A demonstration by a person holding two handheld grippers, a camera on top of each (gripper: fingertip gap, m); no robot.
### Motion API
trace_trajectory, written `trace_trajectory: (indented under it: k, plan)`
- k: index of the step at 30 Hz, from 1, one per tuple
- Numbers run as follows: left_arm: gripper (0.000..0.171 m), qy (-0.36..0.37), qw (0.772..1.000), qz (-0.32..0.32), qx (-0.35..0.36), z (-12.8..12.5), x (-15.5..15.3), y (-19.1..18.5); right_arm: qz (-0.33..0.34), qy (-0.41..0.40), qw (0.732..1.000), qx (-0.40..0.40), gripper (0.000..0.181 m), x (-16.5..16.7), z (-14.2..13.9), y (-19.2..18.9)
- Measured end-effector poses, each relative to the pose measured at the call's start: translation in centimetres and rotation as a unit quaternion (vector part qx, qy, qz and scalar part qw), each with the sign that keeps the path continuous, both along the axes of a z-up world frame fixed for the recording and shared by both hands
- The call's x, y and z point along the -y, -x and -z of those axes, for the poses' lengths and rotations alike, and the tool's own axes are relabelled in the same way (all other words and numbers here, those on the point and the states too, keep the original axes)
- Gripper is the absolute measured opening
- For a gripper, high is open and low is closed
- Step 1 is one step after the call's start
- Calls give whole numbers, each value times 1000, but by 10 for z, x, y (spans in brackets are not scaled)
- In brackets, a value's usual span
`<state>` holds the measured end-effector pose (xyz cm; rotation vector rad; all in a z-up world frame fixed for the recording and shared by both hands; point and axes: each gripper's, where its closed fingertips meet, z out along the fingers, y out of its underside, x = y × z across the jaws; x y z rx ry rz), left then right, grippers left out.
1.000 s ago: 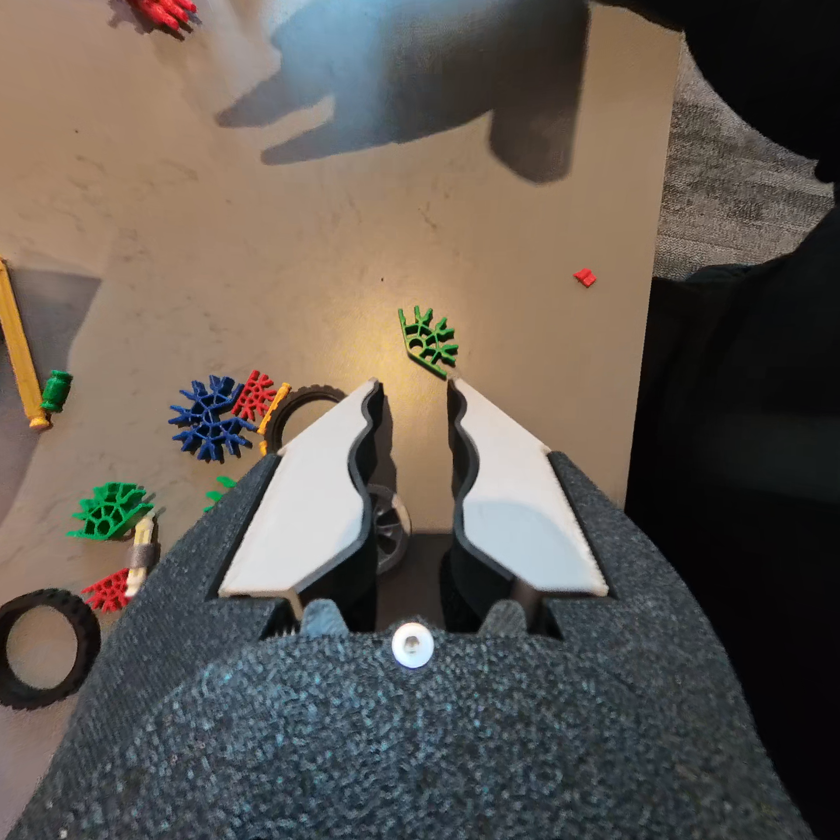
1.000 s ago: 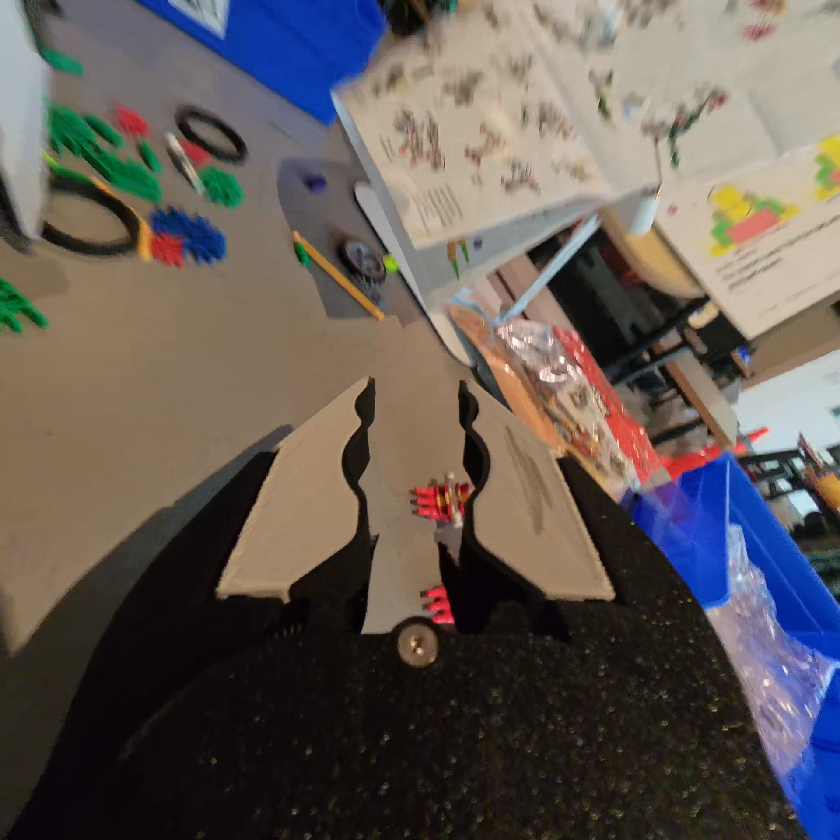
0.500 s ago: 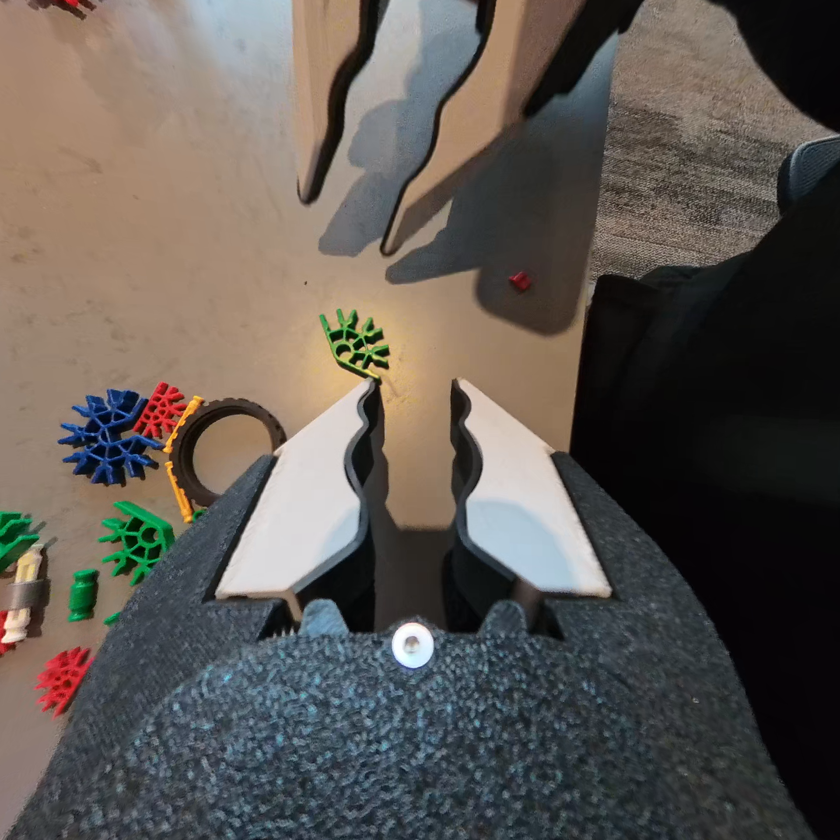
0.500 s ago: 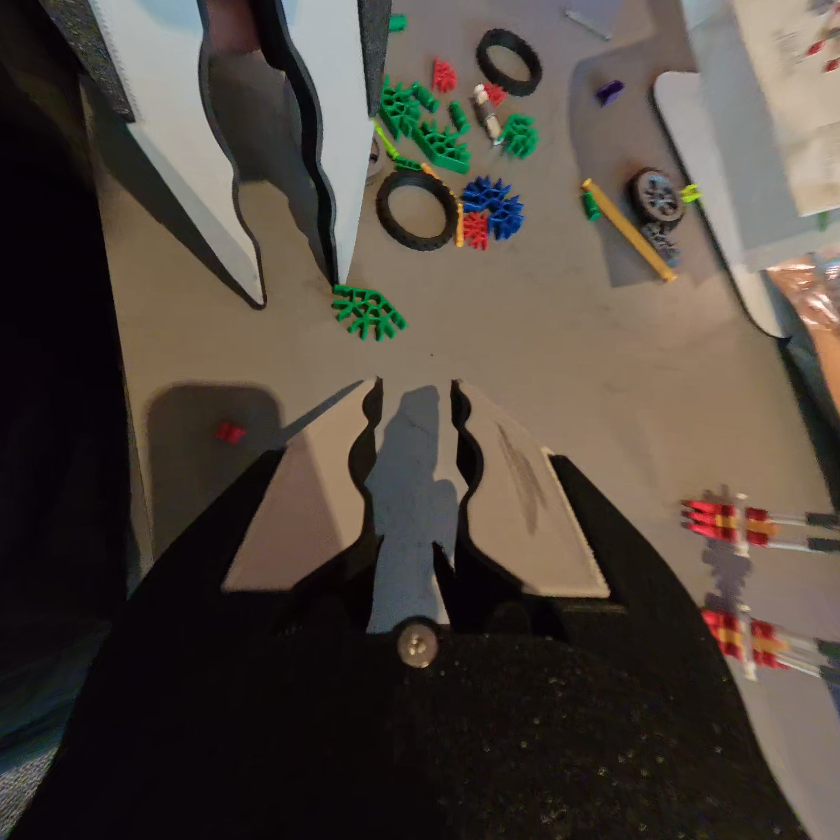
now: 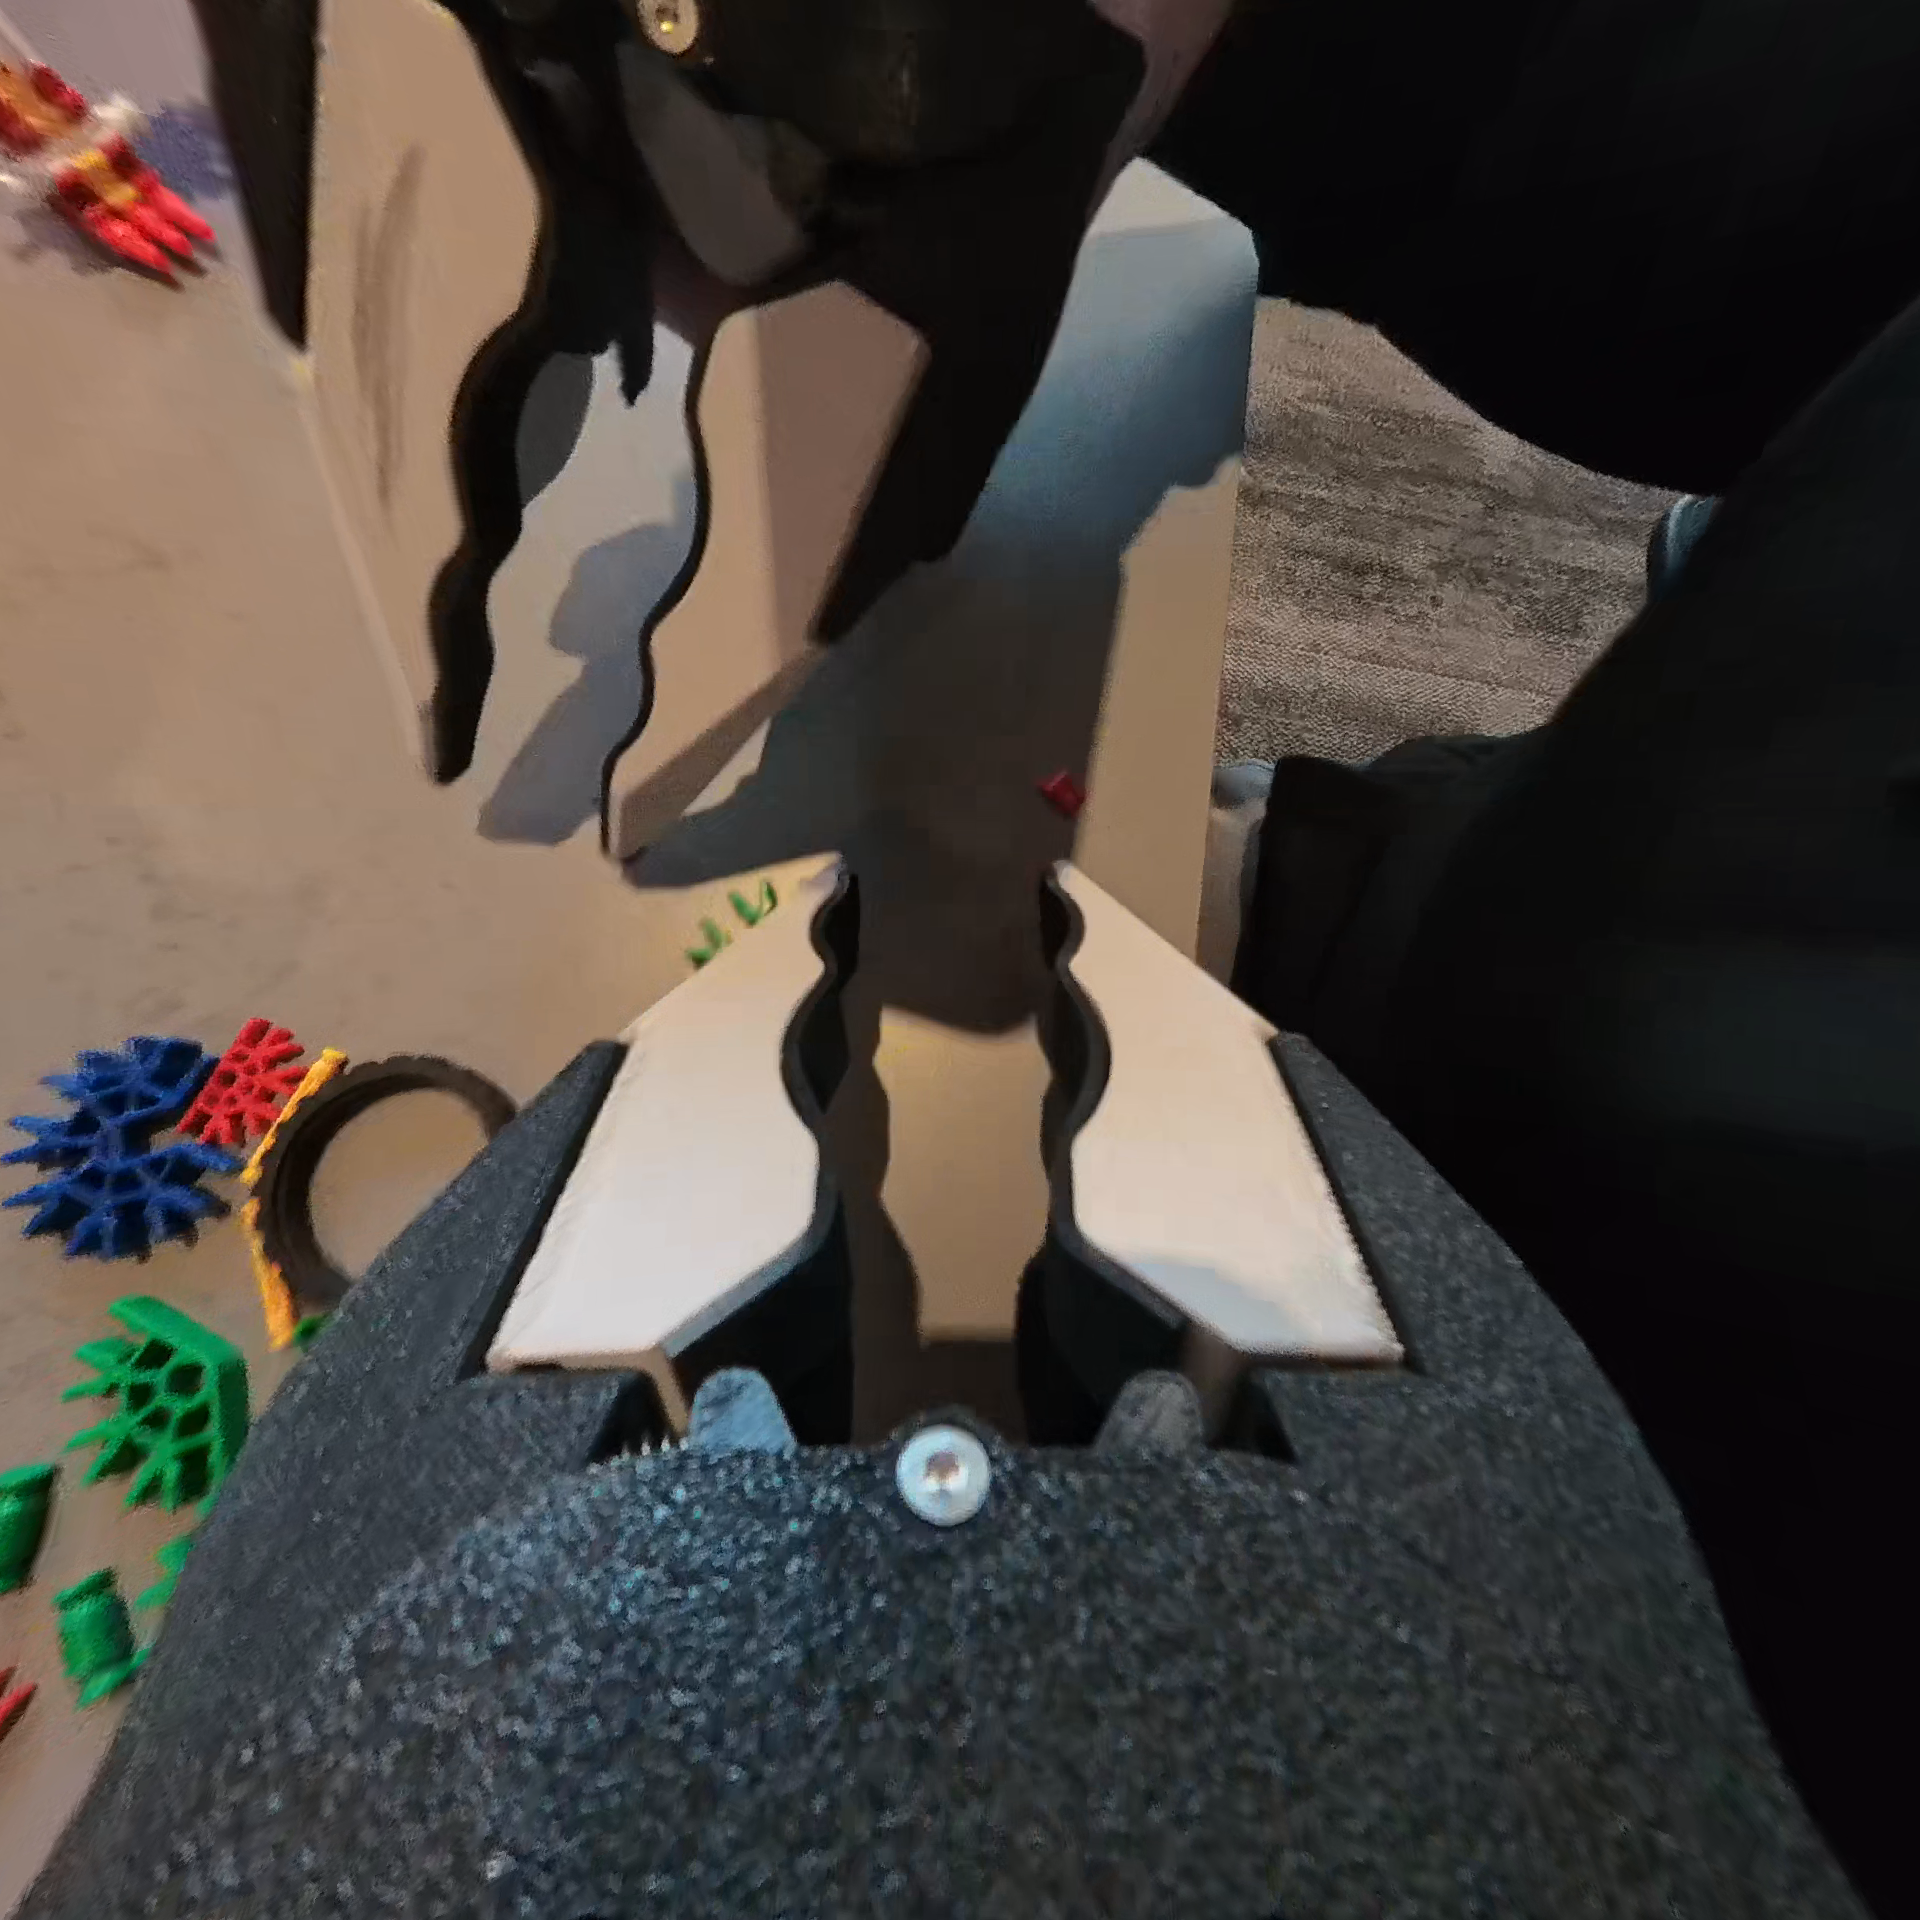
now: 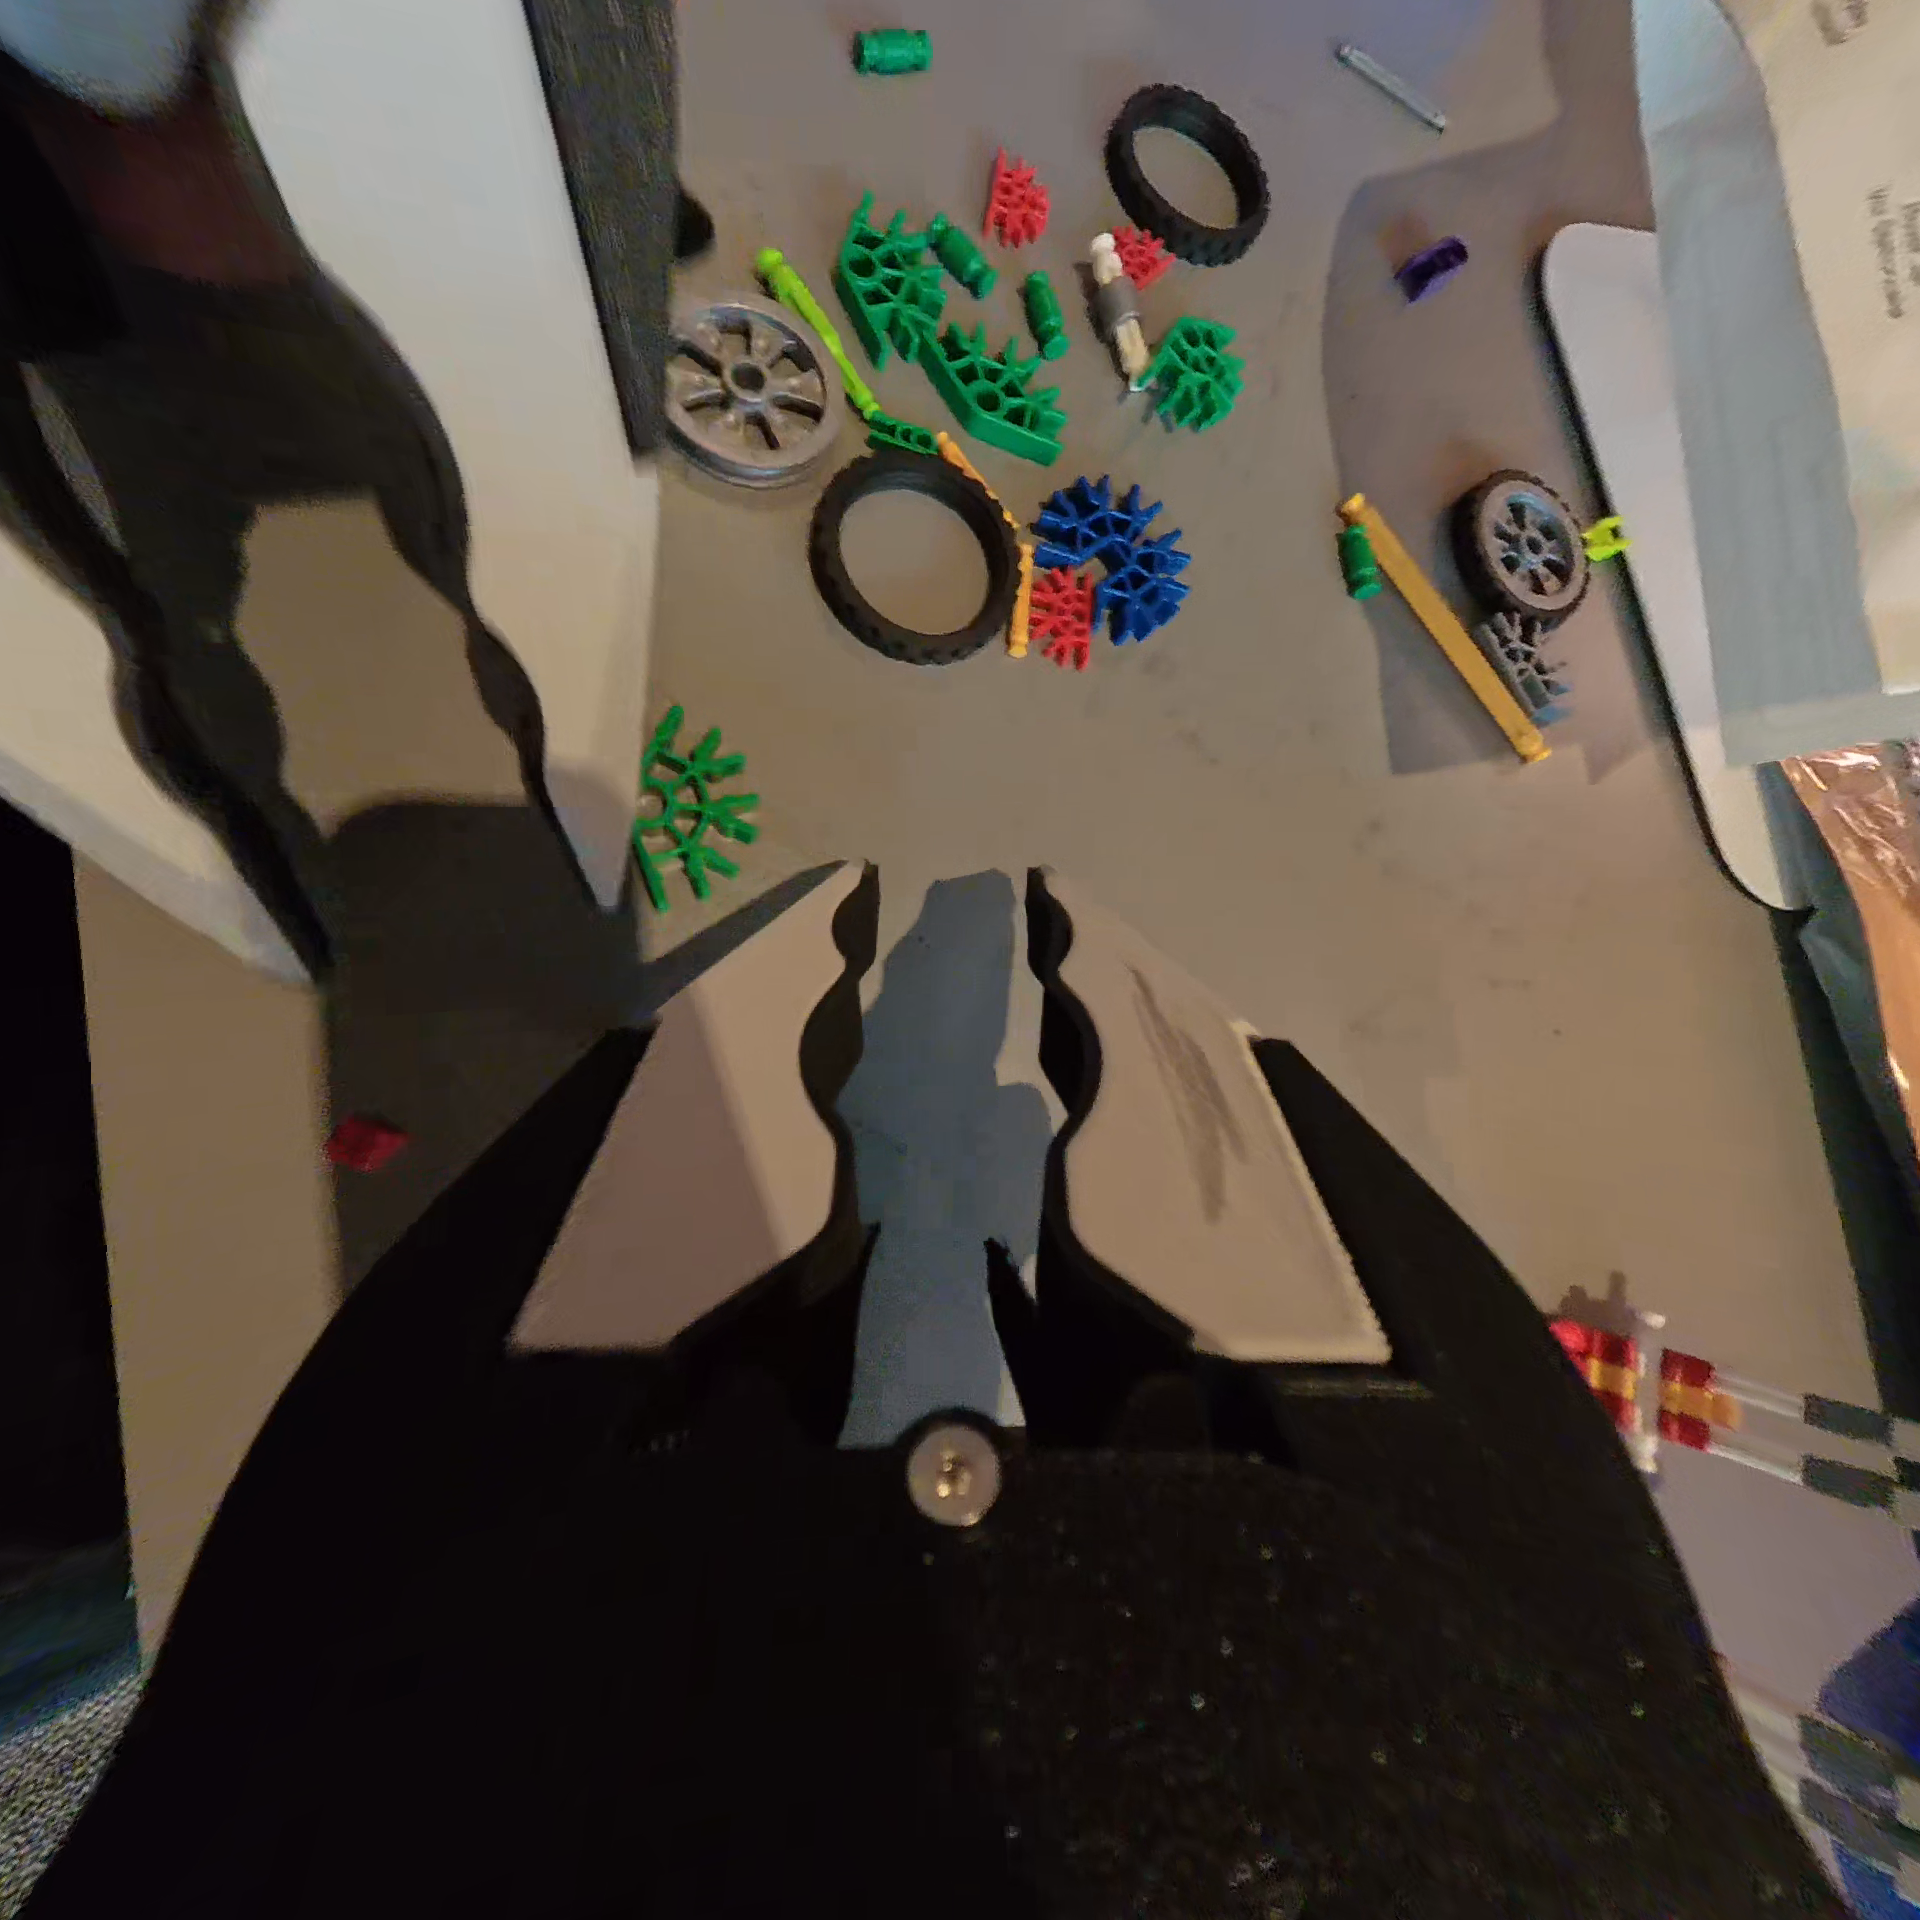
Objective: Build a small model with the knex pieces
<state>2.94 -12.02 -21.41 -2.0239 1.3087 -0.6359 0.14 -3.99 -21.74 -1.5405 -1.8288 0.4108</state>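
Beige tabletop (image 6: 1299, 883) strewn w/ small plastic construction-toy pieces, seen from two hand-held grippers facing each other. Left gripper (image 5: 945, 883) hovers over the table's near-right corner, jaws apart, nothing between them. Right gripper (image 6: 948, 878) also hovers w/ jaws apart & empty, its shadow on the table between the fingers. Each gripper shows in the other's view: the right one comes in from the far side of the left wrist view (image 5: 530, 800), the left one sits at the left of the right wrist view (image 6: 457, 914). A green fan-shaped connector (image 6: 691, 805) lies flat just beside the left gripper's fingertip & near the right gripper's tips; whether it touches either can't be told. A tiny red piece (image 6: 364, 1141) lies apart near the table edge. Farther off: a black tyre ring (image 6: 909, 561) touching an orange rod, blue (image 6: 1117, 566) & red snowflake connectors beside it, a grey spoked wheel (image 6: 746, 390), more green connectors (image 6: 935, 332), a second tyre (image 6: 1184, 171), a yellow rod (image 6: 1439, 639) by a small assembled wheel (image 6: 1527, 551).
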Motion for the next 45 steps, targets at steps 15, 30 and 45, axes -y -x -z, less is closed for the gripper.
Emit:
trace_trajectory:
  k: [15,30,45]
  plan:
    - [33,-31,969,-218,-111,-17,-33,206,5,21,999,-43,28,-3,-7,-7]
    - [36,-9,965,-226,-133,-6,-25,224,22,11,997,-71,28,-42,-22,12]
    - [33,24,962,-234,-141,11,-6,223,15,24,996,-83,28,-40,-13,5]
